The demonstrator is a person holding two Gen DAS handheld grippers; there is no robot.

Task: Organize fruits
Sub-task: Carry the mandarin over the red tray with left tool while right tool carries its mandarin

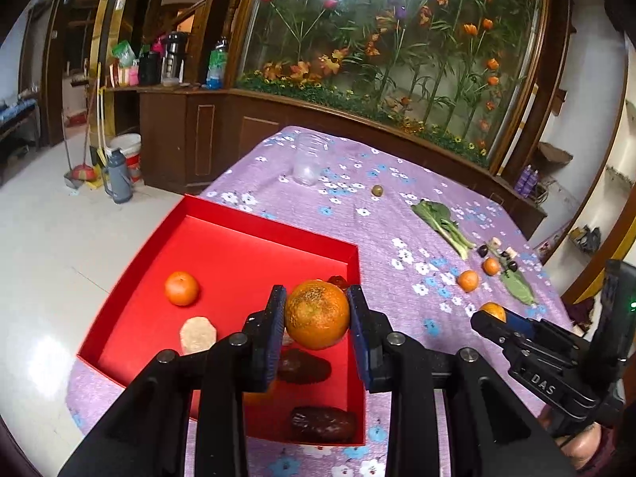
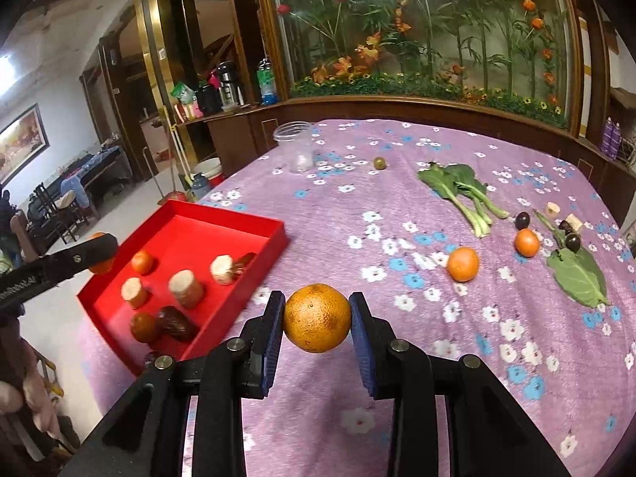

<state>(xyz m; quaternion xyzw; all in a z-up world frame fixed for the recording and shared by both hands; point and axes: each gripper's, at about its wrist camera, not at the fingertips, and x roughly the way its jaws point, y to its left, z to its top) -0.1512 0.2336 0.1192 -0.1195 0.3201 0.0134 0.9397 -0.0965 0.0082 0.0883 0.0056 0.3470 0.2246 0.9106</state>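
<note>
Left gripper (image 1: 317, 314) fingers clamp an orange (image 1: 317, 315) at lower centre of frame, above the red tray (image 1: 222, 214). Right gripper (image 2: 317, 318) pinches a second orange (image 2: 317, 317) over the purple tablecloth (image 2: 397, 206), tray at frame left. Two loose tangerines (image 2: 463, 264) sit at right.

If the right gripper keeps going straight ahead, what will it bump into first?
Probably nothing soon. The right gripper, shut on an orange, points over bare tablecloth; the small green fruit lies far ahead. Depth is unclear.

Tray's (image 1: 222, 214) dark fruit (image 1: 338, 280) — mostly orange-hidden (image 1: 317, 314)
</note>
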